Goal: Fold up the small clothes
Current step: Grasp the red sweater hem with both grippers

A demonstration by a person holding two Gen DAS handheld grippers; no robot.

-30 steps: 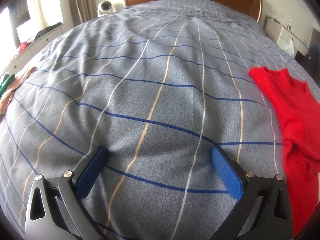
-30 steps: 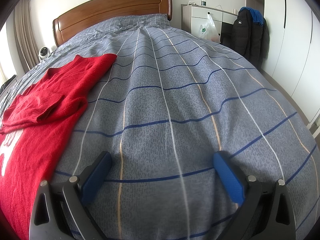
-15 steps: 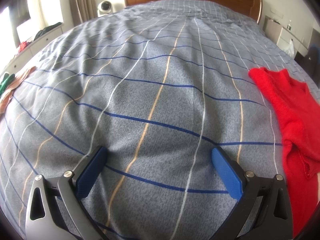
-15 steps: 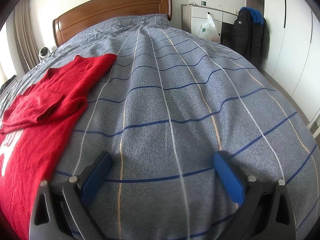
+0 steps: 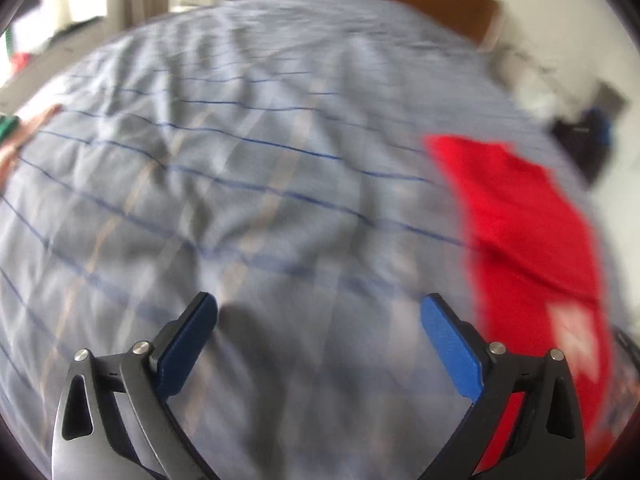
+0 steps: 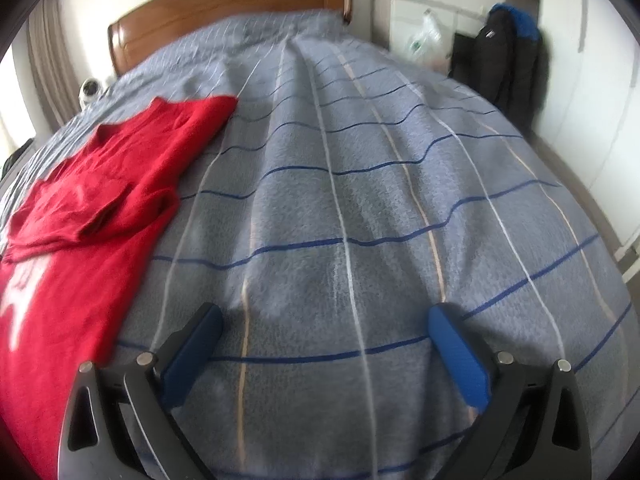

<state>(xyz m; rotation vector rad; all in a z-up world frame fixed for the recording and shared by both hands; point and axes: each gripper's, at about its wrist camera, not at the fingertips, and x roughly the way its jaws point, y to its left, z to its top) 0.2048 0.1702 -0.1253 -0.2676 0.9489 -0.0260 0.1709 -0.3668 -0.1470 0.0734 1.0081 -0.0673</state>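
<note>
Red knit top (image 6: pixel 92 184) lies spread on the grey checked bedspread (image 6: pixel 360 208), filling the nine o'clock side of the right wrist view, one sleeve folded across its chest and white lettering showing at its lower edge. From the left wrist view, badly blurred, that same red top (image 5: pixel 520 220) sits out at three o'clock, white print near the bottom.

Left gripper (image 5: pixel 318 324) is spread wide, blue pads apart, nothing between them, only bedspread (image 5: pixel 240 200) beneath; the top is just beside its right finger. Right gripper (image 6: pixel 324 336) is likewise wide open and empty, over bare cover, with the top's edge near its left finger.

Further out: wooden headboard (image 6: pixel 224 12) at twelve o'clock, a white cabinet (image 6: pixel 408 20) with a plastic bag (image 6: pixel 426 38) at one o'clock, and dark jackets (image 6: pixel 508 60) hanging at two o'clock. Other clothes (image 5: pixel 16 132) show at nine o'clock in the left view.
</note>
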